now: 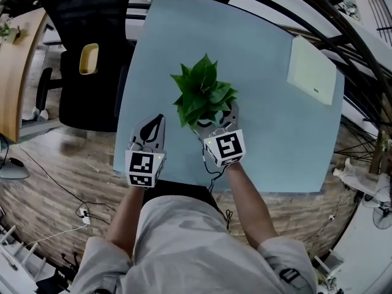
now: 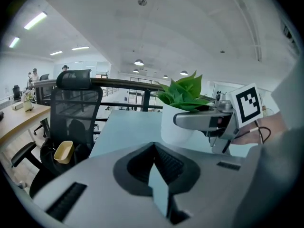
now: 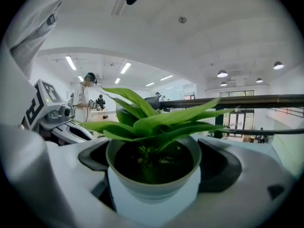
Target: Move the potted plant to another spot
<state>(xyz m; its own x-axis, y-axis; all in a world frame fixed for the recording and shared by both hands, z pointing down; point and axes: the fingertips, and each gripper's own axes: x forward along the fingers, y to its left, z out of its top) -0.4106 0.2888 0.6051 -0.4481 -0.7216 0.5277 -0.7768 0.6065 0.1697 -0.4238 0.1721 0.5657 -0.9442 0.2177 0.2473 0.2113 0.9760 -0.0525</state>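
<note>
Nearest me, the left gripper [image 1: 158, 126] hung over the near edge of the table [image 1: 269, 139] with its jaws pressed together on nothing; it played no part in the hold. Just beside it, the right gripper [image 1: 215, 122] had its jaws spread round the white pot [image 3: 154, 194] of the potted plant [image 1: 202, 94], one jaw against each side, gripping it below the rim. The plant stood upright, its leaves fanned out above the jaws, at the near middle of the table. I could not tell whether the pot's base rested on the top or had cleared it.

I judged the grasp made and the carry as the step in hand. The next move called for a level lift and a slow sweep to bare tabletop, keeping the pot upright so no soil spilled. Farther off, a pale pad [image 1: 312, 69] lay at the far right, to be steered clear of. Beyond the left edge stood a black chair [image 1: 92, 103] with a yellow scoop [image 1: 89, 59] on it.
</note>
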